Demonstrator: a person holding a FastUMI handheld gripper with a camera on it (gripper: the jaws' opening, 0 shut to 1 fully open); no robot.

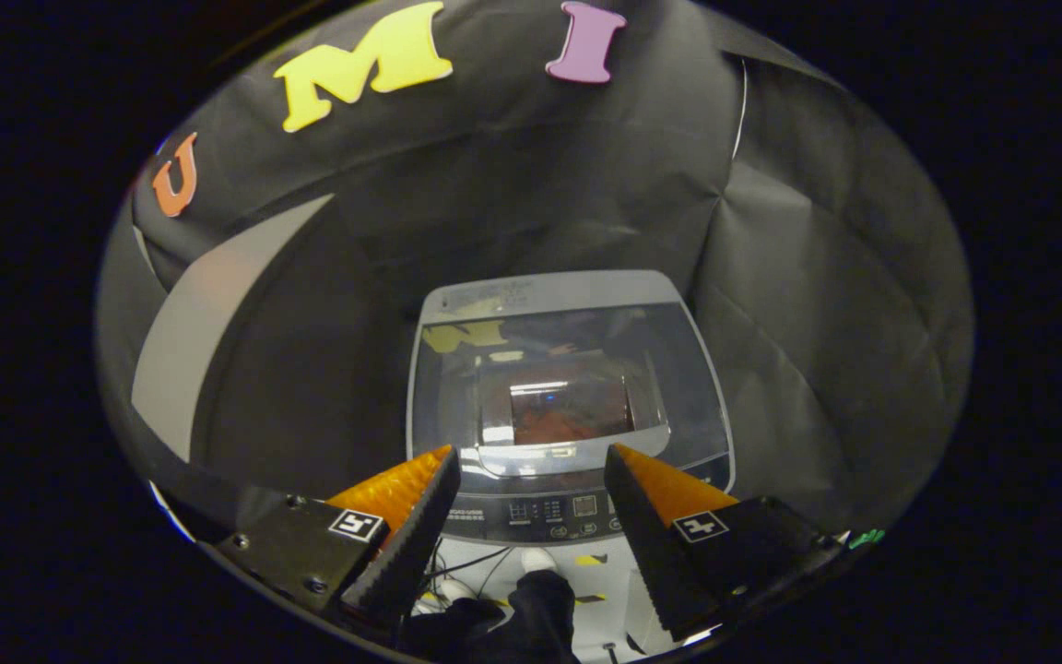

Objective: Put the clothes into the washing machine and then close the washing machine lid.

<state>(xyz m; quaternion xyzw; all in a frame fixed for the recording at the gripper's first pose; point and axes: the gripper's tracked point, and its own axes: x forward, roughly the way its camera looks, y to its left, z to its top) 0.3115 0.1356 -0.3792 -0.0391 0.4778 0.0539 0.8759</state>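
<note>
Washing machine (pixel 571 387) ahead of the spread tool (pixel 531 470), lid (pixel 568 378) down, booth cloth (pixel 540 184) behind.

The washing machine (pixel 568 397) has a smooth, glossy lid (pixel 577 369) like dark glass, mirroring lights, framed in satin grey plastic; its near control panel (pixel 540 516) looks matt, and the far booth wall (pixel 540 184) is creased matt cloth
</note>
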